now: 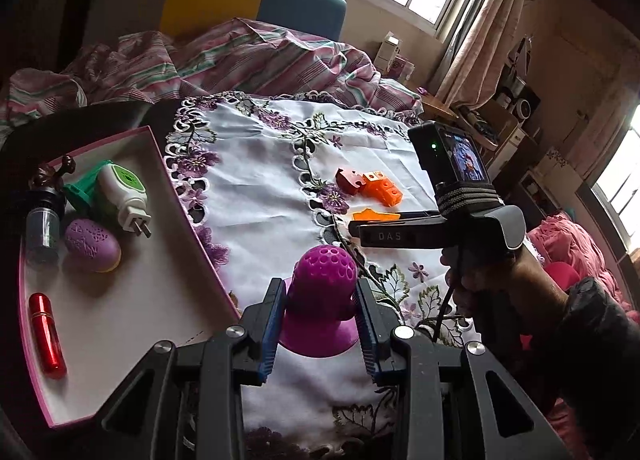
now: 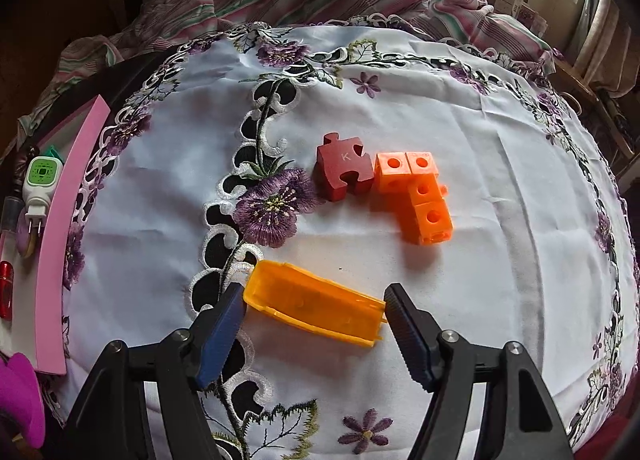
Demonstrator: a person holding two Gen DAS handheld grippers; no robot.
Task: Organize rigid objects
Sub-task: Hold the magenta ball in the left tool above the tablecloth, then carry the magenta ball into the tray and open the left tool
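The right gripper brackets the orange case, whose long axis runs ten to four; both pads touch its ends.

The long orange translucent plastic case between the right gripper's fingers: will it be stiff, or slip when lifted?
The long orange translucent plastic case looks thin-walled and hollow, so probably light and slightly flexible. Its smooth surface may slip; gripped by its ends, it could tilt.

The left claw points forward and down, its 2 fingers clamped on a purple piece. At its 2 o'clock, a hand grips the right claw, which tilts steeply down, its fingers bracketing an orange part.
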